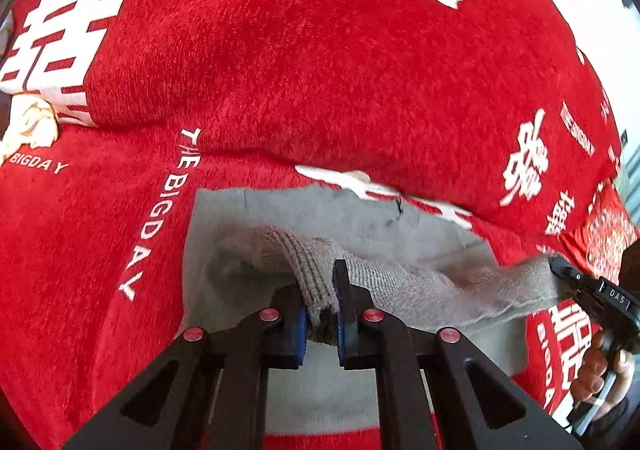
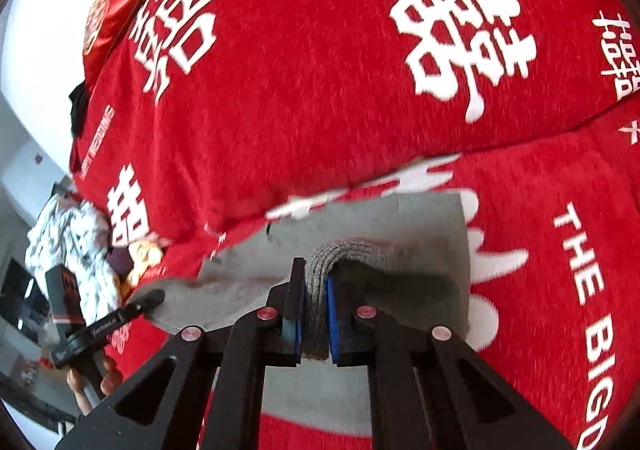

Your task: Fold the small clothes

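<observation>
1. Grey knit garment lay on red blanket, near its folded-back edge.
2. Left gripper pinched one ribbed end; right gripper pinched the other, I judged for an even fold.

We are finding open red bedspread beside the grey garment; a puffed quilt fold is walling off the far side just behind it.

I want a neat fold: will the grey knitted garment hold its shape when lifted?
Probably not: the grey knitted garment sags between the left gripper and right gripper, so it looks floppy. Its ribbed edge bunches between the pads, suggesting soft, light fabric.
</observation>
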Available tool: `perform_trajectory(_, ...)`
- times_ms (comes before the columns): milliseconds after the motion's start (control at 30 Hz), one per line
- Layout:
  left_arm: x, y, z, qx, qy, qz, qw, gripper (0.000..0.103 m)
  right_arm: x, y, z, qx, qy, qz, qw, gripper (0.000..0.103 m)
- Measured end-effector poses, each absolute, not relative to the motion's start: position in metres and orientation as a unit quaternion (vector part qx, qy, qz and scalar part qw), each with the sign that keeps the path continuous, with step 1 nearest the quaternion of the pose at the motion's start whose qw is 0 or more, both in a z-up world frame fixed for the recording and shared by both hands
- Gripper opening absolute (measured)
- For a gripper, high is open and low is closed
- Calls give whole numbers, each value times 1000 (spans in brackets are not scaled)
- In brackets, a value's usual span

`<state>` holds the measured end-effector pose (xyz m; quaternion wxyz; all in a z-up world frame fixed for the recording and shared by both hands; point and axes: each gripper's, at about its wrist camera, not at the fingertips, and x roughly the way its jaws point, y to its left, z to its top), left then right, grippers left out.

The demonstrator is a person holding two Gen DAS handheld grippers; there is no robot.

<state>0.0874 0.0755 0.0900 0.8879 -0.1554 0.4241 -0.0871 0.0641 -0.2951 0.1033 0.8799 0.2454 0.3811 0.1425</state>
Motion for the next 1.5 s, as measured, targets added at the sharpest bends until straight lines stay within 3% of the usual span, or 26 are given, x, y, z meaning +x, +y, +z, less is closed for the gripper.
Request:
perform_trajectory(633,210,65,25,-163,512,-40,842,13,192,-297,34,244,458,46,854,10)
perform_trajectory(700,213,66,21,-162,519,-41,838,35,196,-298,25,246,467,46,848,13)
perform_trajectory(733,213,69,21,-166,516,-41,839,64,198,-298,22,249,472,42,845,15)
perform_trajectory(767,211,73,24,-171,508,-33,844,79,199,-300,19,252,478,43,841,17)
perform_trajectory(833,206,82,31,-177,489,-22,854,80,197,-302,17,252,479,49,840,23)
perform_trajectory(967,199,101,44,-186,477,-28,859,80,189,-305,23,229,472,32,851,51)
perform_trajectory(1000,195,105,48,-179,471,-21,864,80,185,-307,27,222,465,27,857,53)
perform_trajectory(1200,193,76,64,-119,459,-55,879,80,171,-304,60,147,424,-4,894,55)
perform_trajectory(1367,214,25,40,-28,483,-54,874,80,190,-262,43,91,478,79,870,59)
perform_trajectory(1500,230,37,5,-9,519,-4,855,80,210,-258,12,90,524,77,843,59)
